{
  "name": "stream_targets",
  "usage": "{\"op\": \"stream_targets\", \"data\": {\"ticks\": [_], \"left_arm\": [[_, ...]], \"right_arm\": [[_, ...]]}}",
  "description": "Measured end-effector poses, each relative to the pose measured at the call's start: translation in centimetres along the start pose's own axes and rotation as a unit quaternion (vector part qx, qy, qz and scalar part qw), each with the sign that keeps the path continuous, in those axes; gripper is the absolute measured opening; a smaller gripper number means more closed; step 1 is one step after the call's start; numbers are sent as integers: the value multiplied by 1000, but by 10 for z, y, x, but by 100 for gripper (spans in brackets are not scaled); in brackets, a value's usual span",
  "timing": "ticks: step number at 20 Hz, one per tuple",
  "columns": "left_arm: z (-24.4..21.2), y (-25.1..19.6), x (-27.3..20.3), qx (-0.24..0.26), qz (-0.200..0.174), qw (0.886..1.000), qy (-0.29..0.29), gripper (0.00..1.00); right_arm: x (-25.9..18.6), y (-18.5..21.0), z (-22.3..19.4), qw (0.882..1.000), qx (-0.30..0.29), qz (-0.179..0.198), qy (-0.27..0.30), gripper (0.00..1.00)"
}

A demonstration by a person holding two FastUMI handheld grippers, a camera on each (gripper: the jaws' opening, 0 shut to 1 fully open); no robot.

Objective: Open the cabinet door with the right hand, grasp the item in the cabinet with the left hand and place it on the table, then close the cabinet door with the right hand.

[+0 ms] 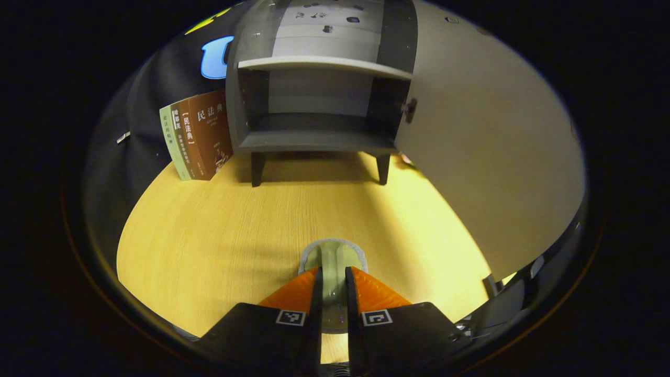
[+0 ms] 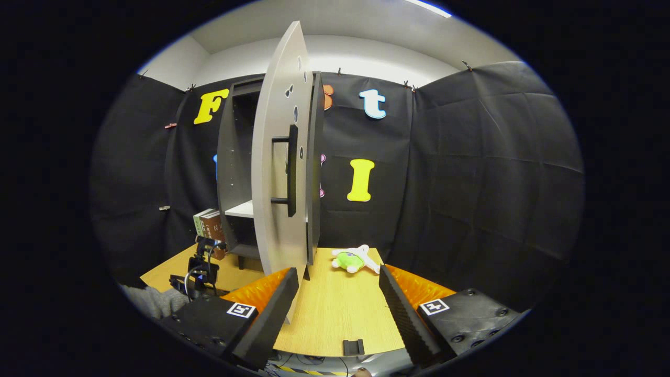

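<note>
Left gripper (image 1: 332, 293) at bottom centre of the left gripper view: fingers drawn narrow, both pressing on a pale green item (image 1: 333, 259) with a whitish rim. Item sits low over the wooden table (image 1: 209, 230); can't tell if it touches the top yet. Its long axis runs straight ahead along the fingers, rounded end pointing toward the cabinet (image 1: 319, 99) at upper centre. Exact identity unclear from here; the grip dents nothing visibly, my guess is light and softish, low slip risk. Hold is across the narrow middle, which looks right for it.

Cabinet shelves read bare, so I judge the item is out and only set-down plus door closing remain. Cabinet door (image 1: 487, 157) swung open, covering the right of the frame.

Right gripper (image 2: 339, 298) at bottom of the right gripper view: spread wide, holding nothing, door edge just left of centre between the fingers. Door handle (image 2: 291, 170) is a vertical bar, mid-frame: stiff, best taken across the bar. Books (image 1: 199, 133) lean left of the cabinet; plush toy (image 2: 352, 259) lies on the table behind the door.
</note>
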State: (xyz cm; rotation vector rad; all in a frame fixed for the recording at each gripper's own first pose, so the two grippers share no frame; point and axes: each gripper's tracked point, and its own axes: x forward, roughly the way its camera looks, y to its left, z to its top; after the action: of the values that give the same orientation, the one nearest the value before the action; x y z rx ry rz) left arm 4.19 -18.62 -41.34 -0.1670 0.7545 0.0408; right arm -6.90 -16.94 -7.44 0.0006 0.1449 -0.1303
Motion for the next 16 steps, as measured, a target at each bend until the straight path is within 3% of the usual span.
{"op": "stream_targets", "data": {"ticks": [1, 2, 7, 11, 12, 15, 16], "left_arm": [[-9, 1, 6, -8, 6, 1000, 5, 24], [-15, 2, 11, -16, 10, 1000, 10, 25], [-25, 6, 18, -36, 29, 999, 15, 30], [-14, 7, 1, -48, 34, 998, 4, 51], [-6, 9, -9, -51, 37, 998, -6, 61], [43, 23, -55, -36, 52, 996, -66, 78], [65, 27, -76, -29, 54, 994, -91, 88]], "right_arm": [[3, -4, -2, 1000, 1, 2, 2, 94], [4, -5, -4, 1000, 2, 2, 4, 98], [14, -19, -13, 1000, 7, 12, 18, 97], [22, -16, -8, 999, 12, 34, 14, 97], [24, -13, -4, 999, 15, 45, 10, 98], [31, 5, 14, 996, 28, 89, -9, 98], [32, 13, 20, 993, 33, 109, -17, 98]]}}
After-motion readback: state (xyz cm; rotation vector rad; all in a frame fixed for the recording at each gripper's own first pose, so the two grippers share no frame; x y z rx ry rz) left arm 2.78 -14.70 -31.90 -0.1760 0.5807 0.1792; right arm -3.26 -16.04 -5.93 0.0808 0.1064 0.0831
